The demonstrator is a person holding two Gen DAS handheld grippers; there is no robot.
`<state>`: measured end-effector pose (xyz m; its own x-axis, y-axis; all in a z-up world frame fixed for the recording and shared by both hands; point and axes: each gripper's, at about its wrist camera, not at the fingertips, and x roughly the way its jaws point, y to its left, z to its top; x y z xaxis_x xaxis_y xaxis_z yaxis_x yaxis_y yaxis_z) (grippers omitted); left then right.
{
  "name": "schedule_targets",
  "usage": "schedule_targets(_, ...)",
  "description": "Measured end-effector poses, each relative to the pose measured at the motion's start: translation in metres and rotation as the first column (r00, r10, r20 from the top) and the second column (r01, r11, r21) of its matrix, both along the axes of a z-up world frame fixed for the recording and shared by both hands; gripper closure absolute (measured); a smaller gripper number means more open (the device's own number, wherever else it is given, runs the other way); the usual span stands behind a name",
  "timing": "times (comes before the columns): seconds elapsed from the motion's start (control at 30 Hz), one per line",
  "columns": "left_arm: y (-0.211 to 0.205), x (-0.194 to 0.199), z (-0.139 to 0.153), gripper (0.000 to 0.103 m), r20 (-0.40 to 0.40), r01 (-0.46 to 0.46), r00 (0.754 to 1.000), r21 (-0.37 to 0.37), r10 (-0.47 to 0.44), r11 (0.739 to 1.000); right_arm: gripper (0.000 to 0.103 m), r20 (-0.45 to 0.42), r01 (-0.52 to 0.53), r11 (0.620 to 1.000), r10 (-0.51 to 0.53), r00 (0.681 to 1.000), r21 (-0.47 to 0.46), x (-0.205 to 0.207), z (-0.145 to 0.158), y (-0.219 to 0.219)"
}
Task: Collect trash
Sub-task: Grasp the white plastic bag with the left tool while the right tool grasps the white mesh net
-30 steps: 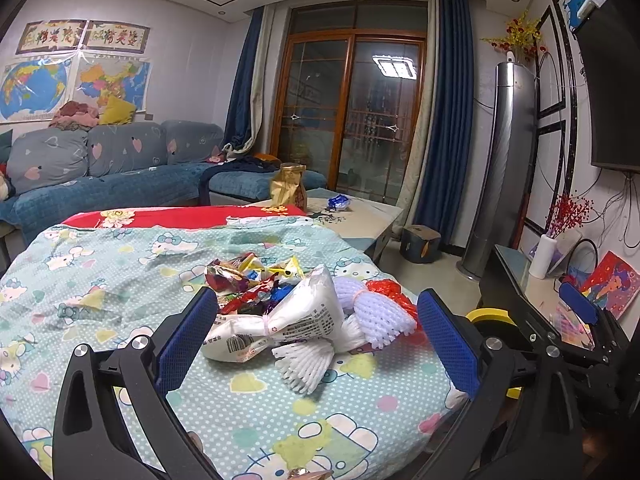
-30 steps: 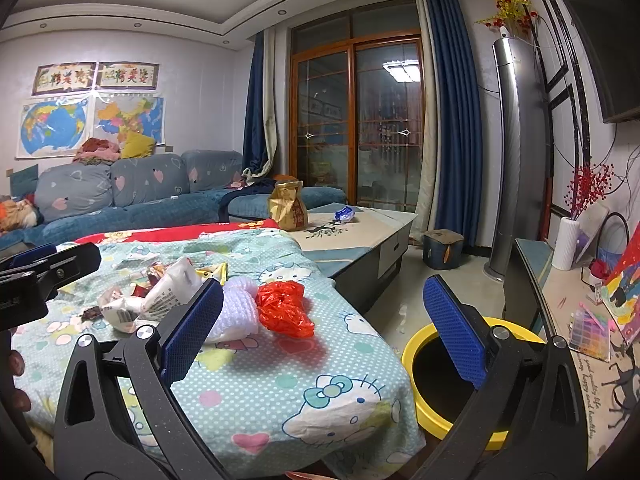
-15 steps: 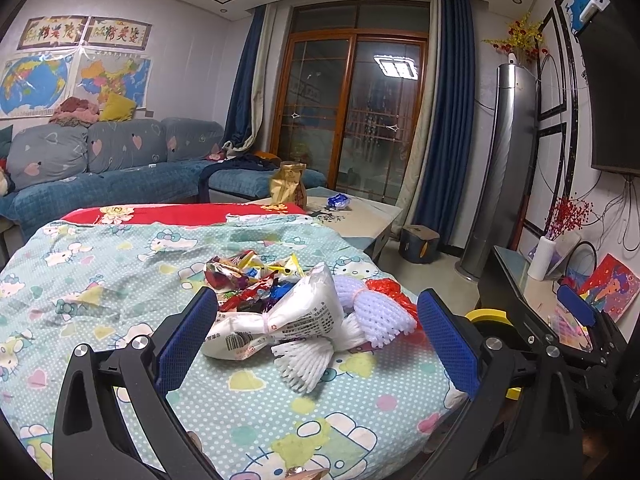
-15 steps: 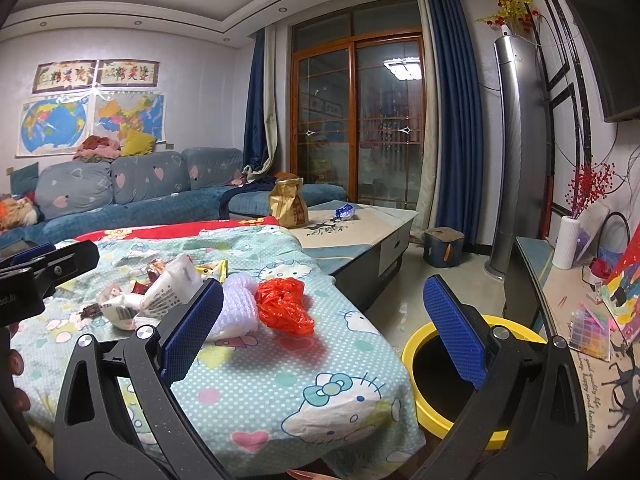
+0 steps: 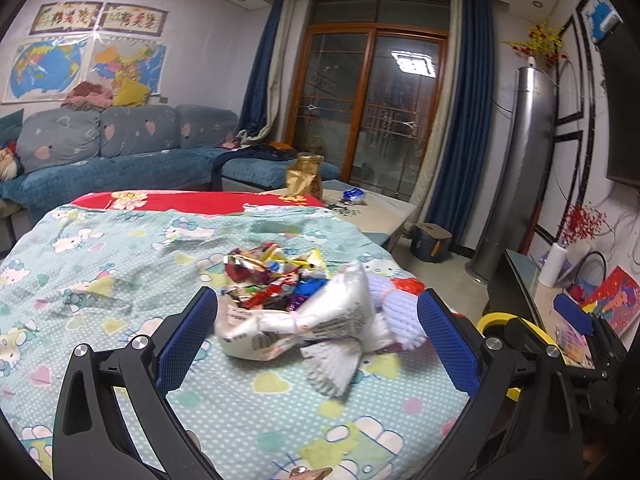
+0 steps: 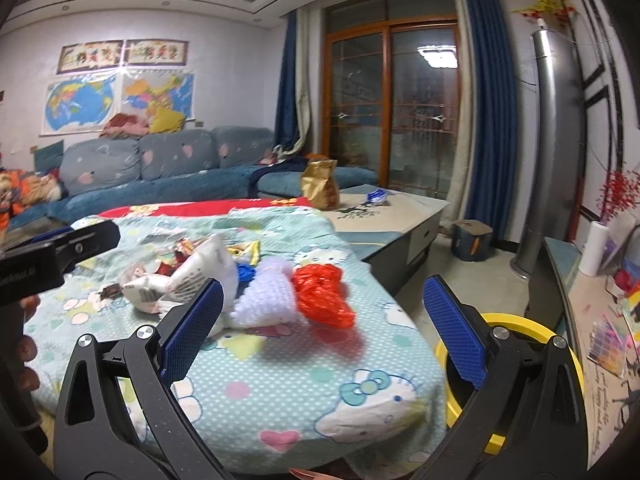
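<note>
- Left wrist view: the left tool (image 5: 316,332) is spread wide with nothing between its blue pads, and it faces the trash heap on the tabletop (image 5: 120,280), which is draped in a cartoon-print cloth.
- Nearest in this view is the white crumpled bag (image 5: 304,320), lying roughly between the two pads but further out. Touching it in front is a white pleated paper (image 5: 332,364). Behind them sits a pile of coloured wrappers (image 5: 272,276).
- To take the bag well, I would bring the tool forward and low so the pads straddle its pinched middle, then close there. The middle looks narrow and should bunch firmly, while the puffed ends would likely slip.
- The yellow bin (image 5: 516,328) shows only in part at the right, beyond the tabletop edge and behind the right tool's body.
- Right wrist view: the right tool (image 6: 324,328) is likewise fully spread and holds nothing.
- Ahead of it lie a red plastic bag (image 6: 324,296) and, touching that on the left, a pale foam net (image 6: 268,296). The white bag is further left.
- The bin (image 6: 520,328) stands on the floor just beside the tabletop corner, its mouth open.
- The red bag is thin and limp, so a grip on its bunched centre, pressed a little into the cloth, seems safest. A grip on the edge may snag the cloth or drop it short of the bin.
</note>
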<state>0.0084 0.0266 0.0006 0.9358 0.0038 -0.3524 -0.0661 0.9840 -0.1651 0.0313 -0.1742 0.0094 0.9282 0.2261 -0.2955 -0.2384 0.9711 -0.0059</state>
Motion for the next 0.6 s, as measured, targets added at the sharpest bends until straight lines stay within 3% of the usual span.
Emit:
schedule_targets(0.37,0.053,0.014,-0.003,0.006,-0.037,-0.101,0.994,-0.055,0.099,0.993,0.011,-0.051,-0.124,0.99,0.121,0.991,-0.066,0.03,0.001,0.04)
schedule_targets(0.6,0.085,0.026,-0.018,0.006,-0.095,-0.097,0.992,-0.076,0.089,0.992,0.024,-0.135,-0.177,0.971,0.156,0.978,-0.158,0.058,-0.004,0.059)
